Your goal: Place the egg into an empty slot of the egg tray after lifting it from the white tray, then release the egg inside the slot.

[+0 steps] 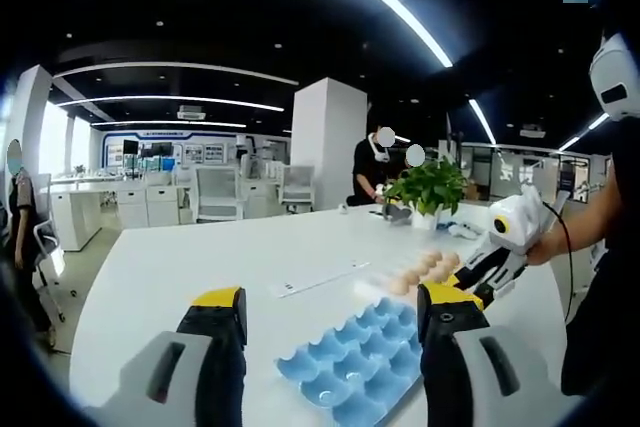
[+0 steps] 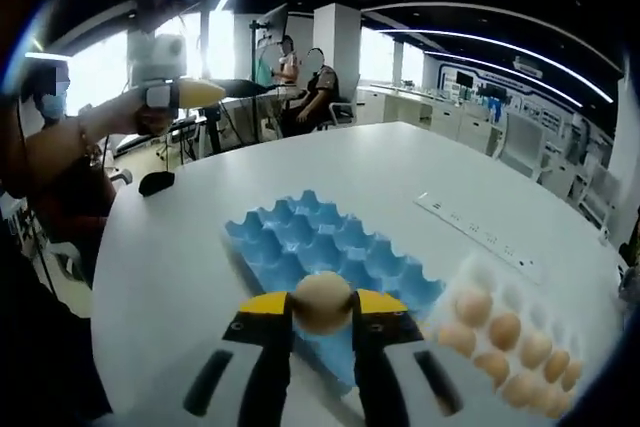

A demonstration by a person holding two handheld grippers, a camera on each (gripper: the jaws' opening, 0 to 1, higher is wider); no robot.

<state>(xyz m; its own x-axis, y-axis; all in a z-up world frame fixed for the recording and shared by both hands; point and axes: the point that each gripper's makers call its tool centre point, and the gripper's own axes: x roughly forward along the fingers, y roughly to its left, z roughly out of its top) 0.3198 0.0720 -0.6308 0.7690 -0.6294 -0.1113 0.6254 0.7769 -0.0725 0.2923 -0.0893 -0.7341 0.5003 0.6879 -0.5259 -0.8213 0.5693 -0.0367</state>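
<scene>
Here one large white table (image 2: 400,162) carries everything. On it lies one blue egg tray (image 2: 325,252), its cups bare where they can be seen, and at about four o'clock from it in the right gripper view sits one white tray (image 2: 510,342) with roughly eight brown eggs (image 2: 503,329) in two rows; the far ones blur, so the count is not exact. One white power strip (image 2: 478,235) lies beyond the blue tray at two o'clock. One potted plant (image 1: 430,190) stands at the table's far edge in the left gripper view.

The right hand-held gripper (image 2: 322,309) is clenched on one brown egg (image 2: 322,303), held between its two yellow-tipped jaws above the near edge of the blue tray. The left hand-held gripper (image 1: 330,312) is released, jaws wide apart with nothing between them, raised off the table.
</scene>
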